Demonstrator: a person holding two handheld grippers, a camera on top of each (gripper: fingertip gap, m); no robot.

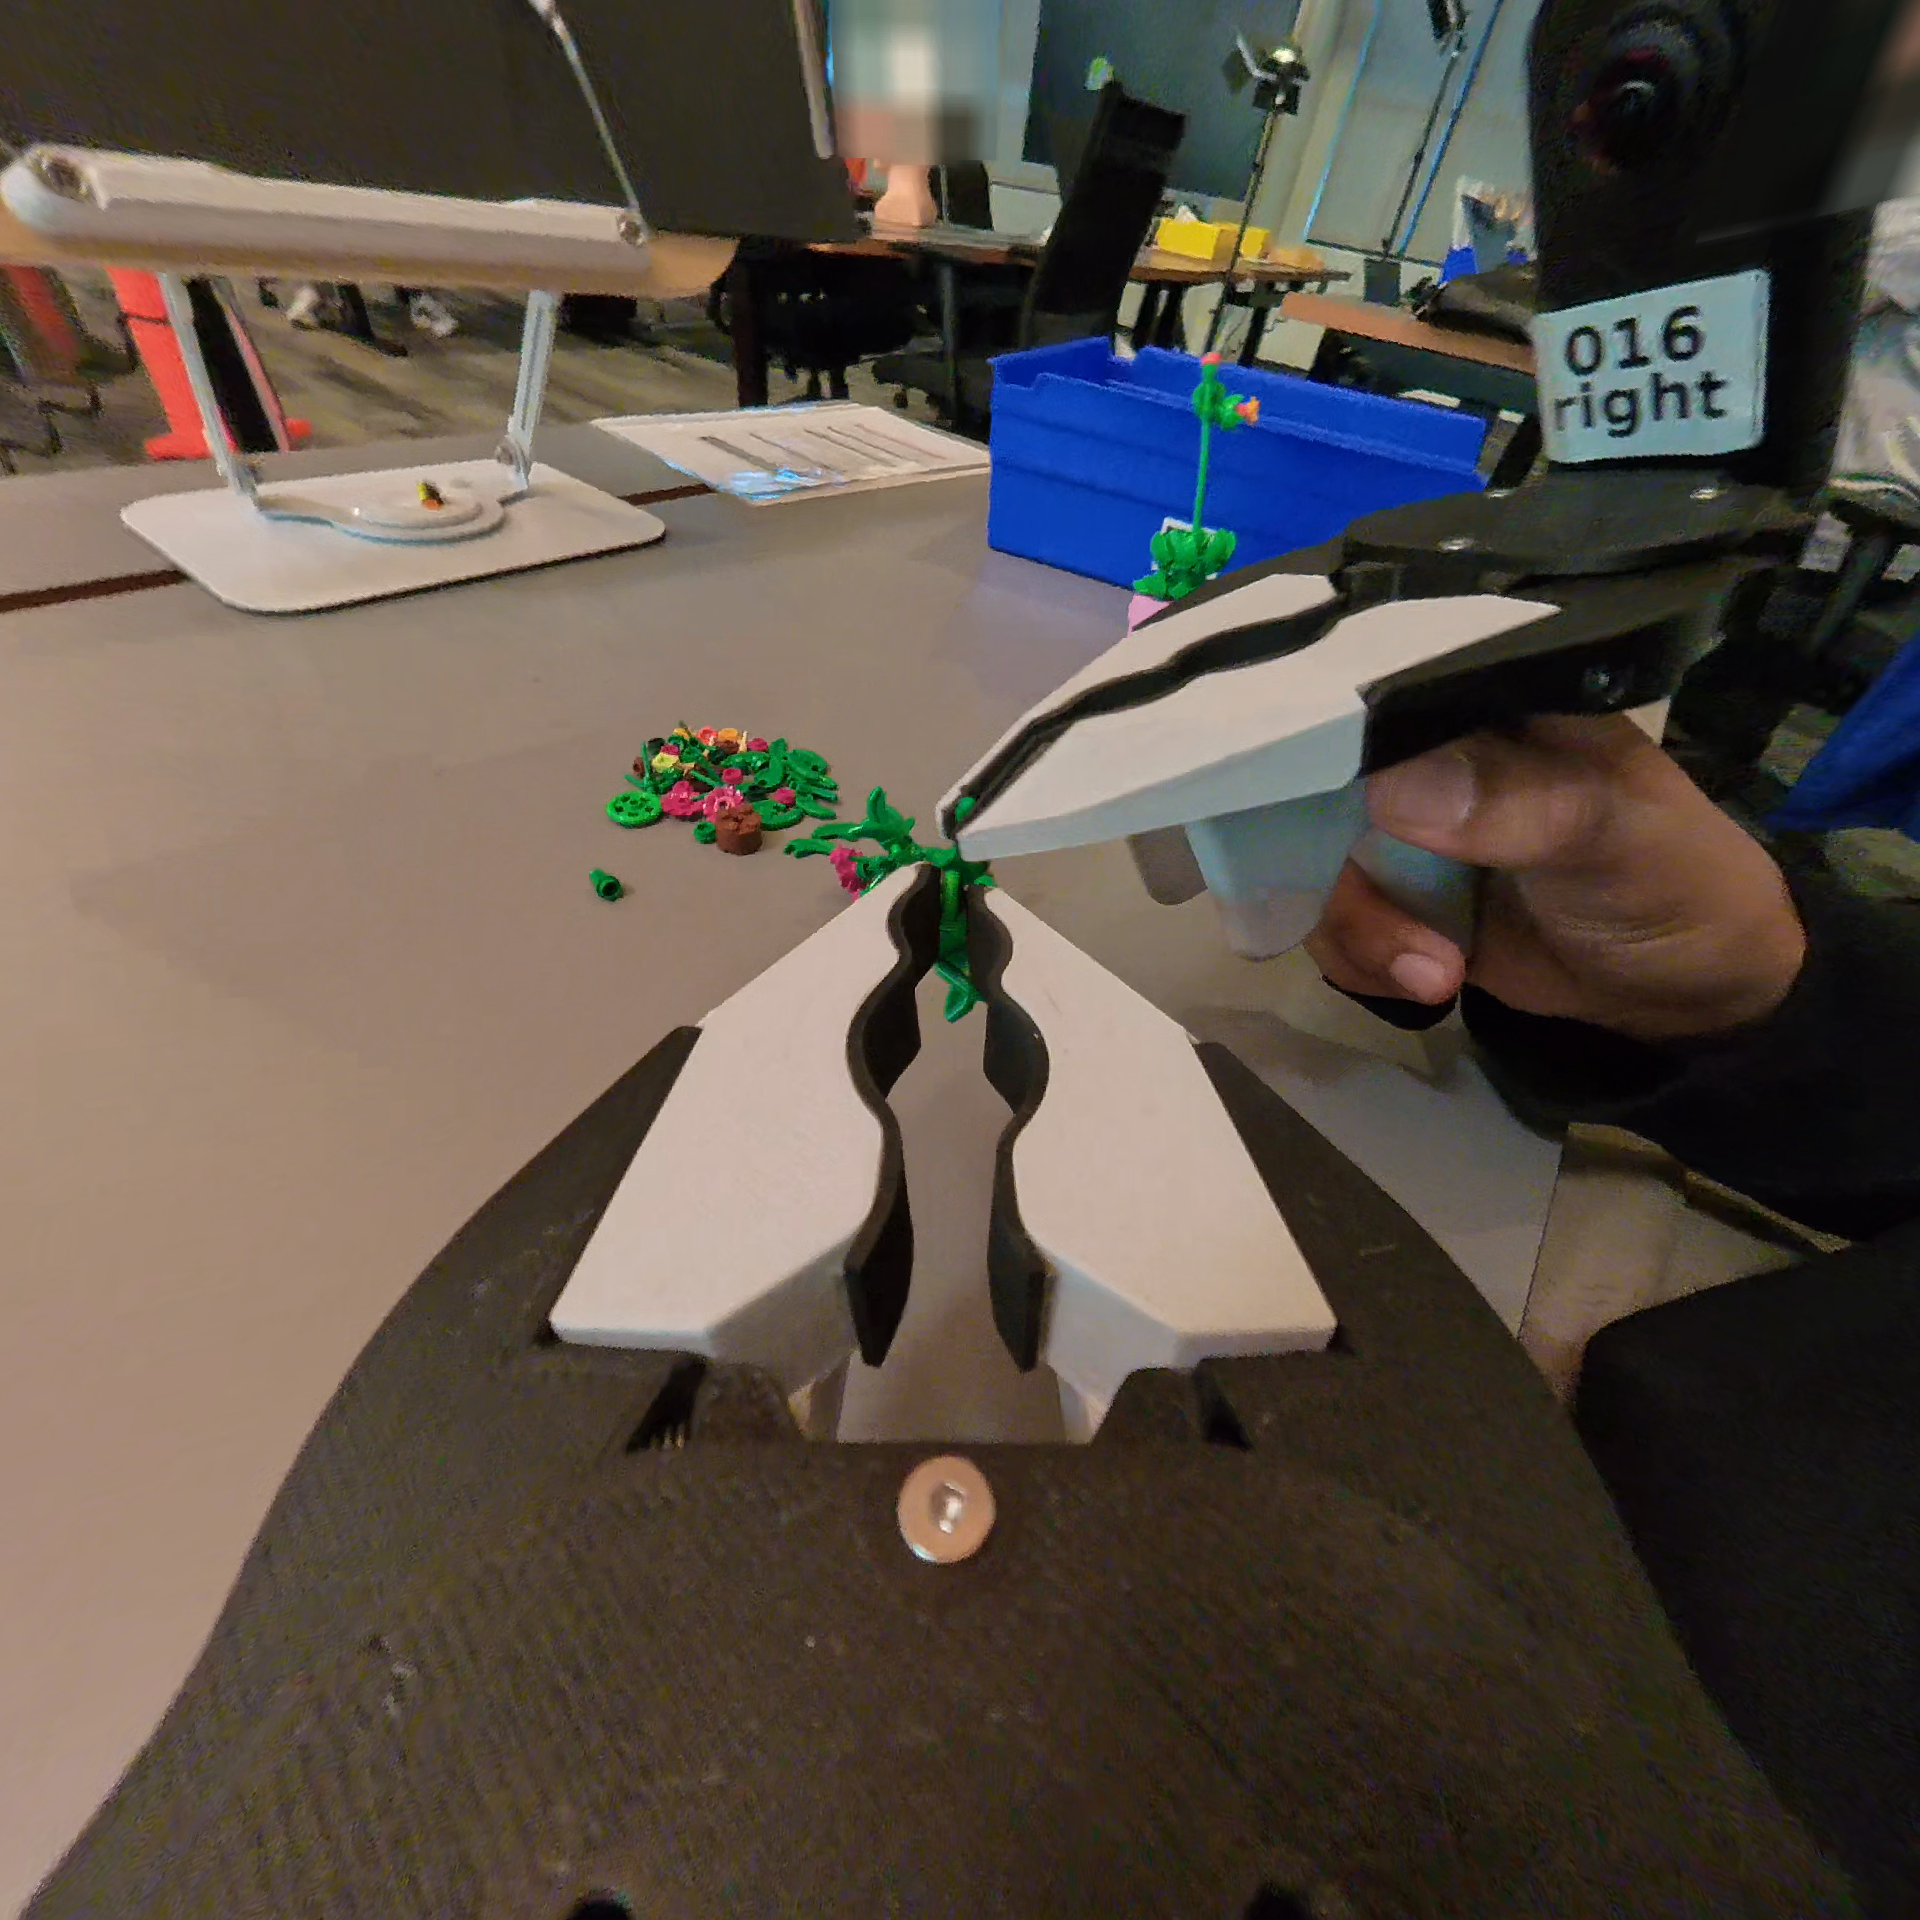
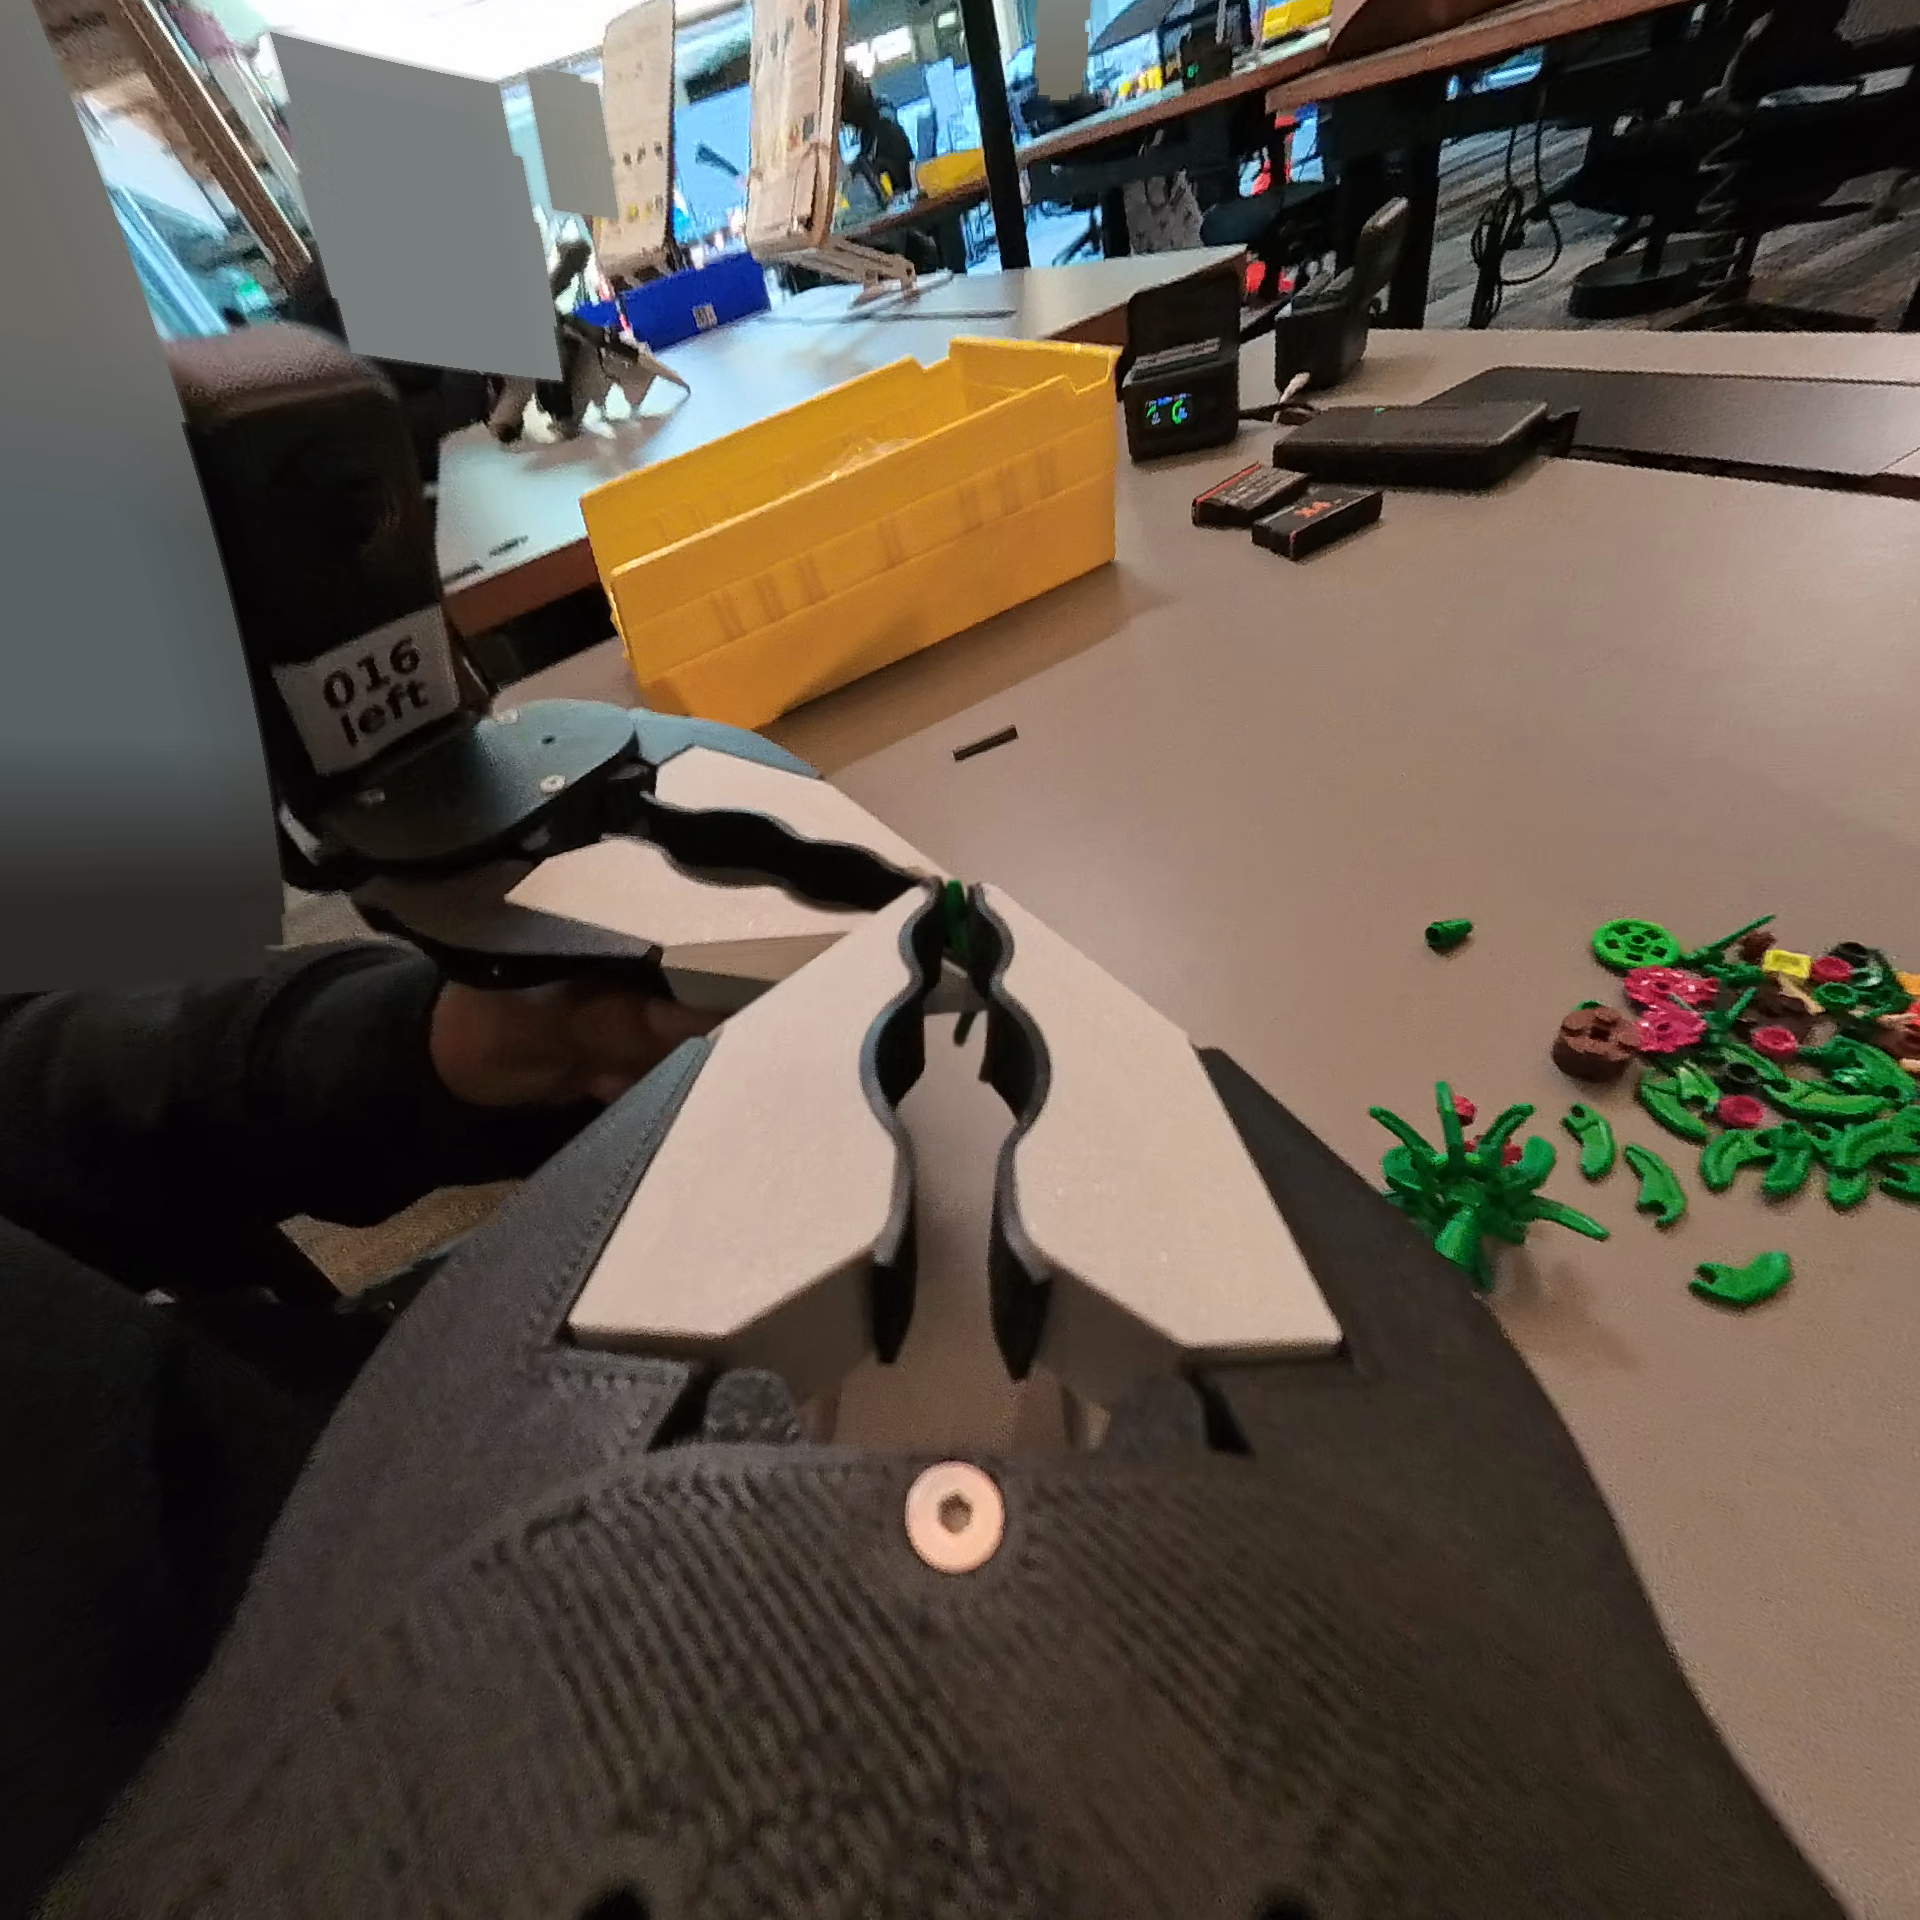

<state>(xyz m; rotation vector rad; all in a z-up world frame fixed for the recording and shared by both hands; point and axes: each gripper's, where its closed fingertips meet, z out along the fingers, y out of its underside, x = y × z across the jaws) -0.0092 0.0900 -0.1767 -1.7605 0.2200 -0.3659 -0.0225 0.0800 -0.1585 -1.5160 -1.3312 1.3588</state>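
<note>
A: Left gripper point(image 1: 943, 883) clamped on a green toy plant stem point(image 1: 954, 940), held just above the grey table point(image 1: 312, 935)?

B: Yes. Right gripper point(image 1: 961, 821) pinched shut on the same stem's top, tips touching the left's.

A: Beyond them?

B: Loose pile of green and pink toy pieces point(image 1: 727, 784); blue bin point(image 1: 1091, 468) farther right.

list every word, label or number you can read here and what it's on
I don't copy out writing; these bear it:
White label, black right hand-held gripper's body: legible print.
White tag, black left hand-held gripper's body: legible print.
Small black lit-screen device: too small.
Two flat black boxes: blurred.
Both grip the green plastic plant stem.
</note>
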